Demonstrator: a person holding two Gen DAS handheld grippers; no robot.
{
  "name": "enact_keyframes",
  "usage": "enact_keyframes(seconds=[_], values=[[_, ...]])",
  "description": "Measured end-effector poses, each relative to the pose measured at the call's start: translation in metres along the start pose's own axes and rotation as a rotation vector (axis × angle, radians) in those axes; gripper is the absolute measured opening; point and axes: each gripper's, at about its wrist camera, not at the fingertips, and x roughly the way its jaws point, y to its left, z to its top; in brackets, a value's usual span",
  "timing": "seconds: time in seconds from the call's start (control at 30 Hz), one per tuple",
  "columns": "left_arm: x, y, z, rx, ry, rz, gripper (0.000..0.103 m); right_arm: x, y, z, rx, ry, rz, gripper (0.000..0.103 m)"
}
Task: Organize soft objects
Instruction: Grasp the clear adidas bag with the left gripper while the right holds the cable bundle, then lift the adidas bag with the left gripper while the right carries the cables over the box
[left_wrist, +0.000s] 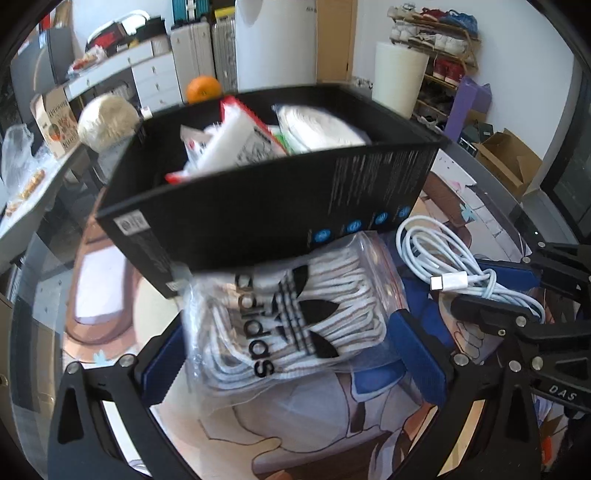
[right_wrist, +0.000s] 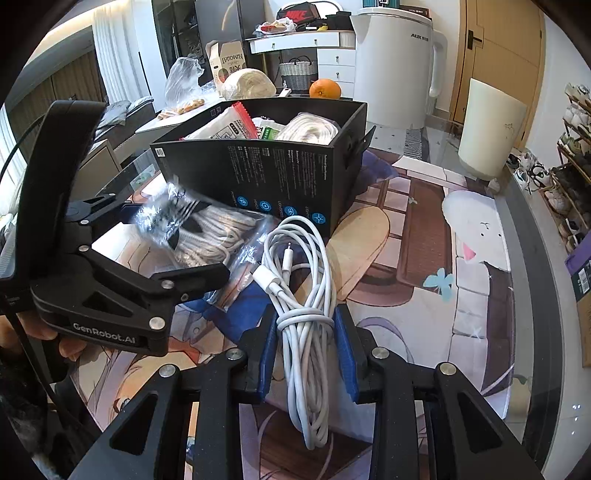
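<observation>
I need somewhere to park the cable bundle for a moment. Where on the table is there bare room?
Free patch: the printed mat to the right of the black box, reaching toward the white cylinder. Crowded: in front of the box, where the left gripper holds the bagged laces beside the right gripper and its white cable. The box is nearly full.

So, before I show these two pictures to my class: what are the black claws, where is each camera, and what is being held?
Each claw is a hand-held tool with a camera looking along its fingers. In the left view, the left claw holds a clear bag of white laces, printed with a logo. In the right view, the right claw grips a bundled white cable. Ahead on the patterned table stands a black box already holding packets and other soft items.
</observation>
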Motion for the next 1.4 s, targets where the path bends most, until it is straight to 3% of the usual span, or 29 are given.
enact_keyframes(seconds=[0.33, 1.07, 1.4], values=[[0.000, -0.003, -0.001, 0.000, 0.004, -0.003, 0.102, 0.000, 0.000, 0.000, -0.001, 0.000, 0.000, 0.030], [-0.029, 0.014, -0.015, -0.027, -0.115, -0.154, 0.043, 0.000, 0.000, 0.000, 0.002, -0.002, -0.002, 0.030], [-0.052, 0.023, -0.026, -0.048, -0.185, -0.201, 0.036, -0.014, 0.002, 0.002, -0.007, -0.033, -0.002, 0.030]])
